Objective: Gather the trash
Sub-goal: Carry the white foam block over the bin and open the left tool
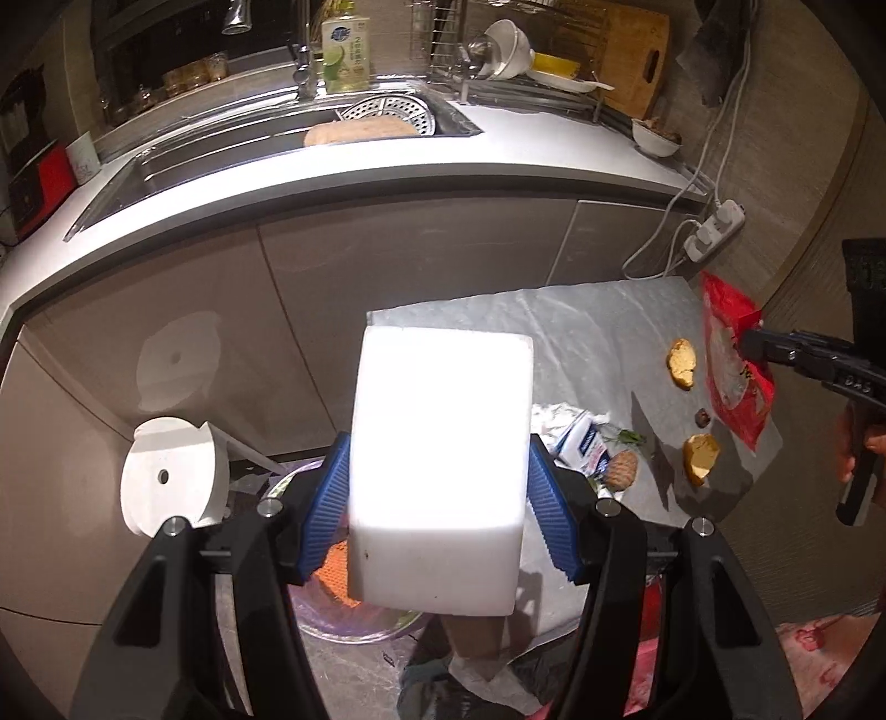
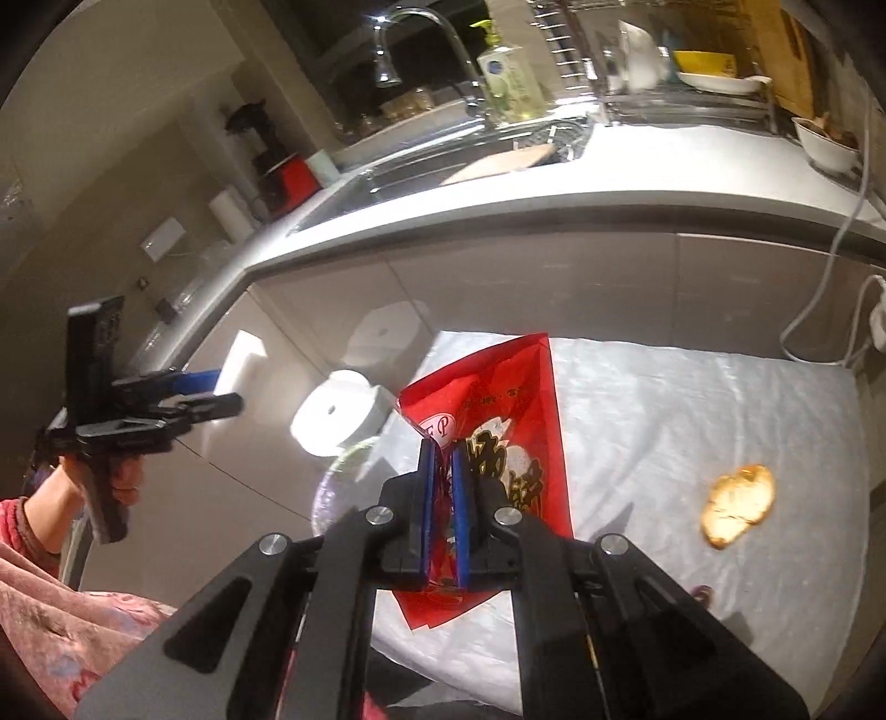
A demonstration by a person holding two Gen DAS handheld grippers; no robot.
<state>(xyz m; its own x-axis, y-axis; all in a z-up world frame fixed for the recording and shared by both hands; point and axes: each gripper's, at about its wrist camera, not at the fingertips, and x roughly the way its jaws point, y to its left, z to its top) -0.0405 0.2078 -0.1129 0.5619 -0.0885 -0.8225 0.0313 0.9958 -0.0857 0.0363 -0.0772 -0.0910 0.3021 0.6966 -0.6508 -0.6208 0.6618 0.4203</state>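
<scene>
red bag [image 2: 498, 421] in right tool [image 2: 443, 498]

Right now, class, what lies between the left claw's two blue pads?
A white block, gripped between the pads, clearest in the left wrist view.

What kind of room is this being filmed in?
Most likely a home kitchen: a steel sink with a faucet set into a white countertop, and a dish rack holding bowls.
</scene>
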